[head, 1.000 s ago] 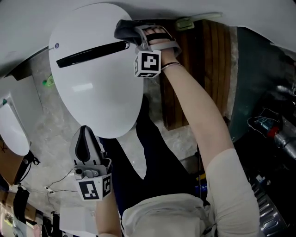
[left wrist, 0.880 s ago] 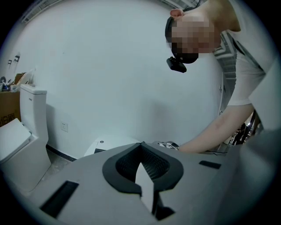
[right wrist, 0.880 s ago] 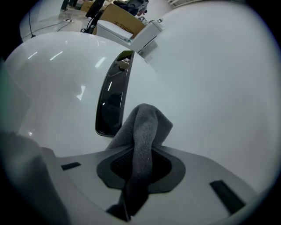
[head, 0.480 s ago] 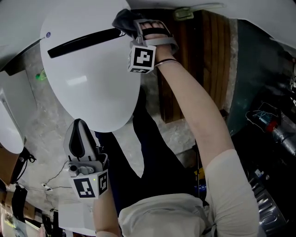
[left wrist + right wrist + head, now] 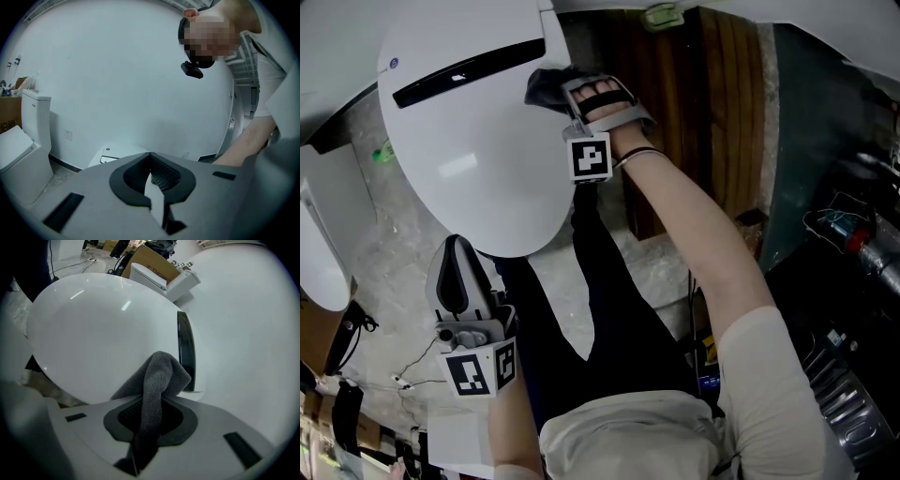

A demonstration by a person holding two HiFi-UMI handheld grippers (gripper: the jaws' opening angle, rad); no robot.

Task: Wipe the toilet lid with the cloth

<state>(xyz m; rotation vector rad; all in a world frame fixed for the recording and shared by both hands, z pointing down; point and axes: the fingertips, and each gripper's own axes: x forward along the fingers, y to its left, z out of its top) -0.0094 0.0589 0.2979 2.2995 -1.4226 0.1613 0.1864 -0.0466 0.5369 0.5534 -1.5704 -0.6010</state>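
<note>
Marbled floor (image 5: 389,239) lies beneath the closed white toilet lid (image 5: 478,150), and the grey cloth (image 5: 159,376) appears to touch it beside the dark strip (image 5: 185,350), just ahead of the right tongs (image 5: 150,420), which are clamped on a fold of it. Wiping seems to be under way at that edge, with most of the lid probably left to cover. The left tongs (image 5: 461,281) hang just off the lid's opposite end, jaws together on nothing.

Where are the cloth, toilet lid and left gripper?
cloth (image 5: 157,378): right gripper view, fold bulging above the jaws.
toilet lid (image 5: 469,169): head view, bare white middle.
left gripper (image 5: 150,159): left gripper view, where its shut jaws meet.
</note>
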